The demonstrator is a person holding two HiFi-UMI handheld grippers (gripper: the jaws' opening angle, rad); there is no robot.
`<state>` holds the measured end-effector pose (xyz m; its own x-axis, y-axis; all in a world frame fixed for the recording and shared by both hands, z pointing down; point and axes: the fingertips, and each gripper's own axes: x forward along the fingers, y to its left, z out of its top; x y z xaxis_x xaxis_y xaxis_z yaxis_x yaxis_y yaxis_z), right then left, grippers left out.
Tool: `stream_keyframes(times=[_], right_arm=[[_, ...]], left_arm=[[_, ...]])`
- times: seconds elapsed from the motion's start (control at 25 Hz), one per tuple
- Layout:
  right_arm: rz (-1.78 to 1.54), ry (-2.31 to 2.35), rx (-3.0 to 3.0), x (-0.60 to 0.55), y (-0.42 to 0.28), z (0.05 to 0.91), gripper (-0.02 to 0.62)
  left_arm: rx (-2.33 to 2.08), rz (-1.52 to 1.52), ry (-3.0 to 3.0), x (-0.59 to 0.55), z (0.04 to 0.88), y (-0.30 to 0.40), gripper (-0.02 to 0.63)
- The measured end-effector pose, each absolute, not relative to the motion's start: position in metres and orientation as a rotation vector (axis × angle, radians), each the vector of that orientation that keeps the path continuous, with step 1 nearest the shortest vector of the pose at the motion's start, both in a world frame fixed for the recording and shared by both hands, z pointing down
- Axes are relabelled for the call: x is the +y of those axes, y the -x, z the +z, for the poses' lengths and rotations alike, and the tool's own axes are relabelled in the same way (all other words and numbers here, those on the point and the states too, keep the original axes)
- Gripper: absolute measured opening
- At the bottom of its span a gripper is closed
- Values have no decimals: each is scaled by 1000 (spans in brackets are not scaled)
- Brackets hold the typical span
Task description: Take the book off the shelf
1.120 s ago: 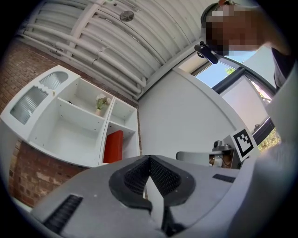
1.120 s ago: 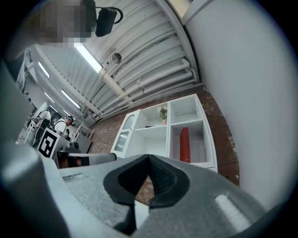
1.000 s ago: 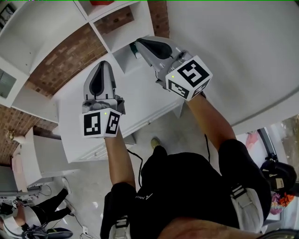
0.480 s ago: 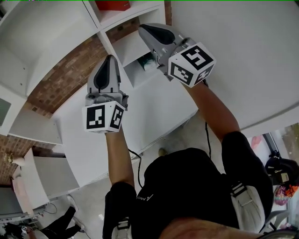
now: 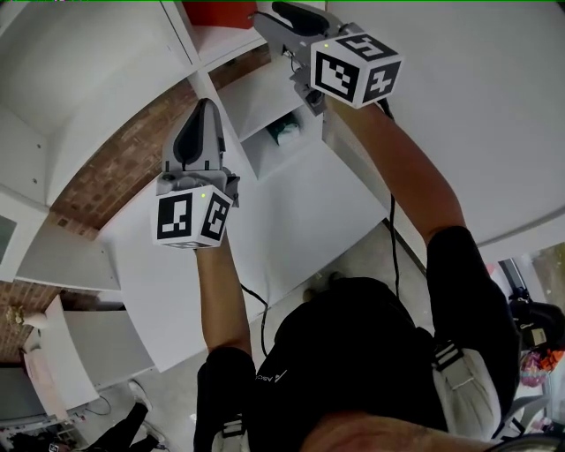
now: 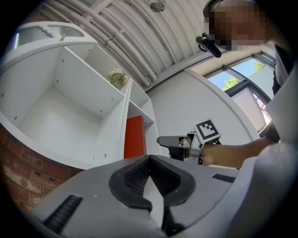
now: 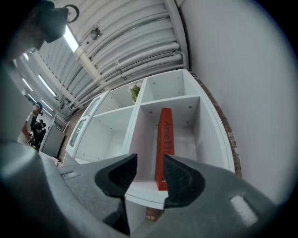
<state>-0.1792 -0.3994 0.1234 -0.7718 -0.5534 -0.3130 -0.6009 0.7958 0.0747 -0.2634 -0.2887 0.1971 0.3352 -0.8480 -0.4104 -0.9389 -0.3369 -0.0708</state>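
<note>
Right gripper view frames the thin red book (image 7: 164, 144), upright in a compartment of the white cubby shelf (image 7: 209, 139), beyond our right gripper (image 7: 149, 162). Its jaws have just been opening and stand half apart, empty, so we judge a grasp is near. Since a second ago both arms have lifted toward the book; our left gripper (image 6: 150, 160) is closed on nothing.

The person is wearing a black short-sleeved shirt (image 5: 353, 353) and pale straps (image 5: 463, 380). The grey left gripper (image 5: 206, 104) and right gripper (image 5: 265, 16) are carrying white cubes (image 5: 192, 219) with black square marks.
</note>
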Motion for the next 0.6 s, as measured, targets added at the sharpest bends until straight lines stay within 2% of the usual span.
stream_keyframes(times=[0.12, 0.28, 0.6], right_arm=[[249, 907, 2731, -426, 191, 107, 221], [208, 903, 2824, -460, 215, 102, 284], [161, 914, 2909, -509, 250, 103, 305]], left_arm=[[1607, 438, 2303, -299, 195, 270, -3], [1607, 436, 2301, -314, 191, 272, -3], [1650, 435, 2285, -344, 188, 285, -3]])
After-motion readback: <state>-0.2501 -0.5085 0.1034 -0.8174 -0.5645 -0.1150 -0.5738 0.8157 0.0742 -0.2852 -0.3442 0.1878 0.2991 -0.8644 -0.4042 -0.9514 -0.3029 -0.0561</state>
